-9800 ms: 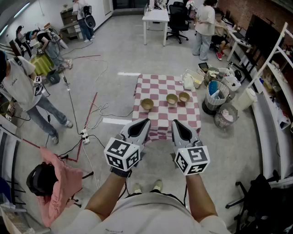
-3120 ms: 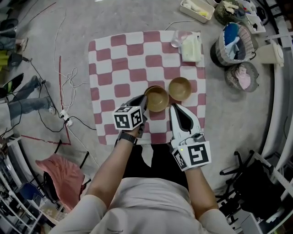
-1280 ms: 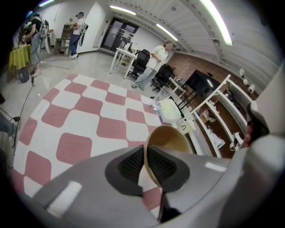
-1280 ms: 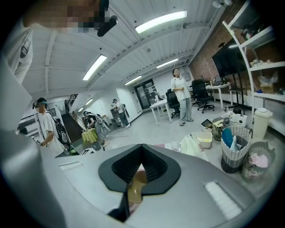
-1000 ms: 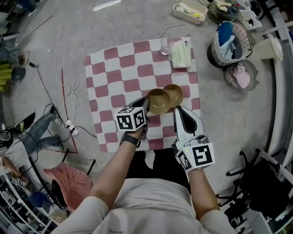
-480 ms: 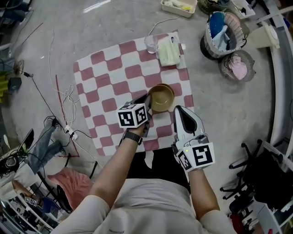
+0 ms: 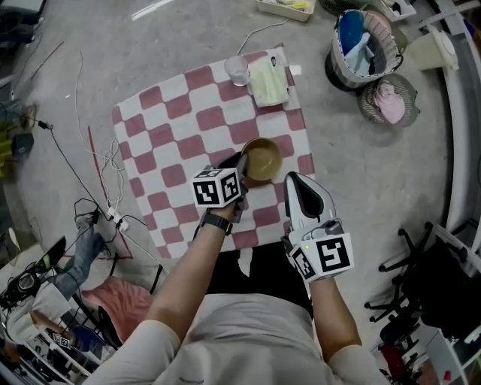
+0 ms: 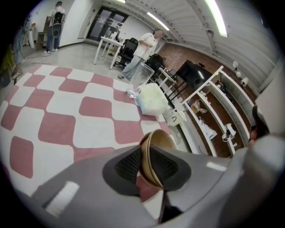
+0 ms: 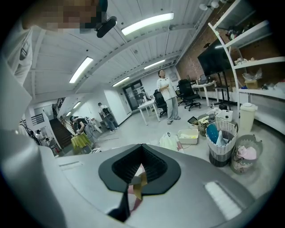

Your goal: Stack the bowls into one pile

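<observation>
The tan bowls (image 7: 261, 159) sit nested in one pile on the red-and-white checkered cloth (image 7: 173, 128), near its right front part. My left gripper (image 7: 240, 164) is shut on the pile's near-left rim. In the left gripper view the thin nested rims (image 8: 156, 141) stand between the two dark pads of the left gripper (image 8: 144, 150). My right gripper (image 7: 293, 179) hovers just right of and nearer than the pile, shut and holding nothing. In the right gripper view the right gripper (image 9: 141, 149) has its pads together, with a tan sliver of bowl (image 9: 139, 183) below them.
A clear glass (image 7: 237, 69) and a folded pale green cloth (image 7: 268, 83) lie at the cloth's far edge. Two baskets (image 7: 361, 37) (image 7: 387, 101) and a tray (image 7: 285, 7) stand on the floor to the right. Cables (image 7: 98, 173) trail on the left.
A second ago the bowl in my left gripper overlapped another bowl to its right; now they sit nested as one pile. The right gripper has barely moved.
</observation>
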The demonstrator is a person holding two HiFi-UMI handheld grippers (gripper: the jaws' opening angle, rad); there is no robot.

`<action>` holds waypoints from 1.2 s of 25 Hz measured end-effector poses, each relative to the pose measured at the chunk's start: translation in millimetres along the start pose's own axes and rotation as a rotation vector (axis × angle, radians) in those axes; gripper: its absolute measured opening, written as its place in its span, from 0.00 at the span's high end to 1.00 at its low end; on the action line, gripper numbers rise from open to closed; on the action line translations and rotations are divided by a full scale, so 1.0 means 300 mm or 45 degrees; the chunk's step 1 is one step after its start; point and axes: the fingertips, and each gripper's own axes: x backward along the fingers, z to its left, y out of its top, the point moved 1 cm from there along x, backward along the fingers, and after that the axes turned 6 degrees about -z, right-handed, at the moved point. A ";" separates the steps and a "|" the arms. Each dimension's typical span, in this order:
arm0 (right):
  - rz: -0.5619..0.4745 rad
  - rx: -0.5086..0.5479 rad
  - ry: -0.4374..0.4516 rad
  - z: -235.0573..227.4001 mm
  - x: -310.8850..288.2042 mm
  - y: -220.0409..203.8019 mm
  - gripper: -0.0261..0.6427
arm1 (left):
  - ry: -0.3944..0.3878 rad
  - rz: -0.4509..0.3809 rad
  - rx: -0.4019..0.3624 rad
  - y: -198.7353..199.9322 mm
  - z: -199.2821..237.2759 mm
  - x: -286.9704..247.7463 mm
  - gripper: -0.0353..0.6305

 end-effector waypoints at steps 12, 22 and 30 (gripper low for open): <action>-0.010 0.000 0.029 0.061 -0.019 0.003 0.95 | -0.010 -0.091 -0.059 0.068 -0.010 0.108 0.86; -0.043 -0.049 0.010 0.208 0.051 0.023 0.95 | -0.127 -0.233 -0.156 0.141 -0.102 0.401 0.94; -0.124 0.031 0.004 0.374 0.117 0.131 0.95 | -0.266 -0.384 -0.336 0.231 -0.221 0.685 0.94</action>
